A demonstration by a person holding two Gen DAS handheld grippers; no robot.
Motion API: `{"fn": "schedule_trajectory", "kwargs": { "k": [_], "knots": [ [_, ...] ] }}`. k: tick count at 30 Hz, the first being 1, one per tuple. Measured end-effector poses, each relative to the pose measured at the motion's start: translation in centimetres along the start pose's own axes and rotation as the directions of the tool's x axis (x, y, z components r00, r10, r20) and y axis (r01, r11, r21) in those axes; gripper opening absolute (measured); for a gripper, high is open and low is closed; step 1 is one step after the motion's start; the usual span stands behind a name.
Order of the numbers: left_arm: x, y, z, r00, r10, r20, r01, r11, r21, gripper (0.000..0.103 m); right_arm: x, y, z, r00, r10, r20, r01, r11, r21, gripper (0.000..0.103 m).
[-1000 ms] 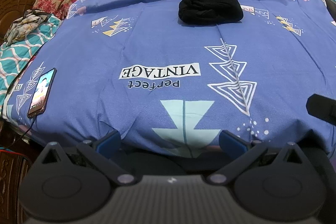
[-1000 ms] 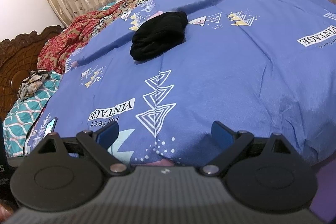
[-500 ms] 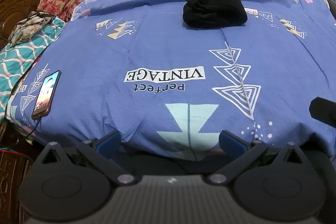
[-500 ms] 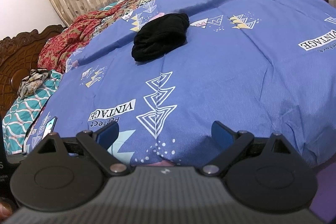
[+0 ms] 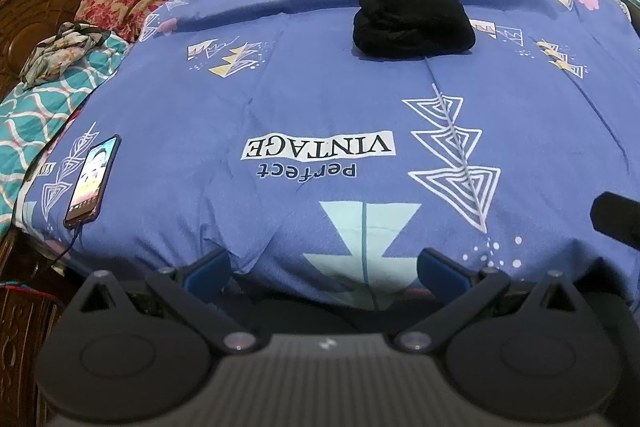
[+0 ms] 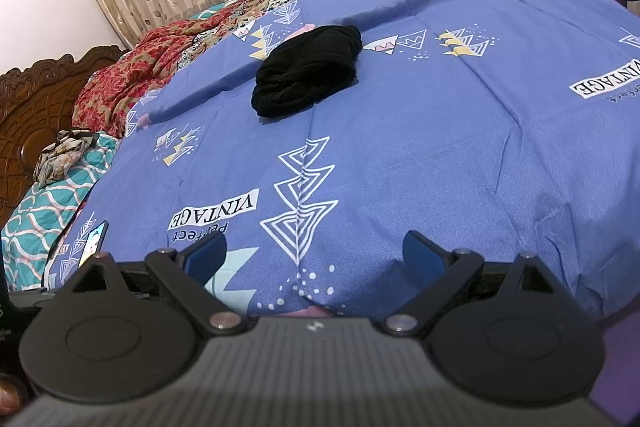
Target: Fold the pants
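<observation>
From the left wrist, the black pants (image 5: 414, 23) lay as a compact, rounded bundle of soft folds on the blue bedspread (image 5: 320, 99), well beyond its "VINTAGE" label (image 5: 318, 146) toward the far edge; a phone (image 5: 93, 183) with a lit screen rested far left of the label; the left gripper (image 5: 324, 269) hung at the near edge, fingers spread wide, holding nothing.

From the right wrist, the pants (image 6: 307, 71) appeared as the same dark wrinkled mound, up and right of the label (image 6: 212, 213); the right gripper (image 6: 314, 257) also stood spread and empty, well apart from them.
</observation>
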State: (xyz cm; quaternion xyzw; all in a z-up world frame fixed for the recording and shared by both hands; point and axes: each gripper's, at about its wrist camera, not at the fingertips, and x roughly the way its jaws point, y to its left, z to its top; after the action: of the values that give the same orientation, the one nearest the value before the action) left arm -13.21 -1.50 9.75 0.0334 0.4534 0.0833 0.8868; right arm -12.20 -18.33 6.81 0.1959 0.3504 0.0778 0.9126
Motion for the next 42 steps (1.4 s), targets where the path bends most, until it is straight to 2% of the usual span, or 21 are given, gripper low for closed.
{"fn": "schedule_trajectory", "kwargs": {
  "k": [20, 26, 29, 33, 35, 38, 39, 40, 41, 42],
  "knots": [
    [0.2, -0.1, -0.3, 1.000, 0.025, -0.011, -0.024, 1.000, 0.011, 0.103, 0.2, -0.4, -0.1, 1.000, 0.004, -0.009, -0.004, 1.000, 0.003, 0.096],
    [0.0, -0.4, -0.4, 1.000, 0.000, -0.010, 0.000, 1.000, 0.026, 0.103, 0.2, -0.4, -0.2, 1.000, 0.002, -0.010, -0.002, 1.000, 0.012, 0.096],
    [-0.6, -0.5, -0.3, 1.000, -0.022, 0.020, 0.021, 0.999, 0.029, 0.103, -0.1, -0.5, -0.2, 1.000, -0.005, 0.004, 0.005, 1.000, 0.009, 0.096],
    [-1.7, -0.3, -0.1, 0.995, -0.056, 0.084, 0.055, 0.998, 0.016, 0.103, -1.2, -0.3, 0.1, 0.996, -0.036, 0.077, 0.038, 0.999, -0.020, 0.096],
    [-2.3, -0.1, -0.1, 0.989, -0.080, 0.123, 0.080, 0.997, 0.011, 0.103, -2.2, 0.1, 0.3, 0.989, -0.048, 0.142, 0.054, 0.998, -0.040, 0.096],
    [-3.0, 0.2, -0.1, 0.977, -0.115, 0.177, 0.116, 0.993, 0.006, 0.103, -4.0, 1.1, 0.2, 0.960, -0.060, 0.272, 0.085, 0.993, -0.084, 0.099],
    [-3.2, 0.3, -0.2, 0.973, -0.128, 0.194, 0.129, 0.992, 0.004, 0.103, -4.6, 1.5, 0.1, 0.948, -0.057, 0.314, 0.092, 0.991, -0.098, 0.103],
    [-3.4, 0.5, -0.2, 0.968, -0.140, 0.207, 0.142, 0.990, 0.002, 0.103, -5.1, 1.8, 0.0, 0.932, -0.052, 0.358, 0.097, 0.989, -0.108, 0.103],
    [-3.6, 0.6, -0.3, 0.965, -0.148, 0.218, 0.152, 0.988, -0.001, 0.103, -5.4, 2.0, -0.2, 0.921, -0.043, 0.387, 0.095, 0.989, -0.117, 0.103],
    [-3.7, 0.8, -0.3, 0.961, -0.156, 0.230, 0.162, 0.987, -0.004, 0.103, -5.2, 2.1, -0.2, 0.919, -0.036, 0.392, 0.091, 0.988, -0.124, 0.103]
  ]
}}
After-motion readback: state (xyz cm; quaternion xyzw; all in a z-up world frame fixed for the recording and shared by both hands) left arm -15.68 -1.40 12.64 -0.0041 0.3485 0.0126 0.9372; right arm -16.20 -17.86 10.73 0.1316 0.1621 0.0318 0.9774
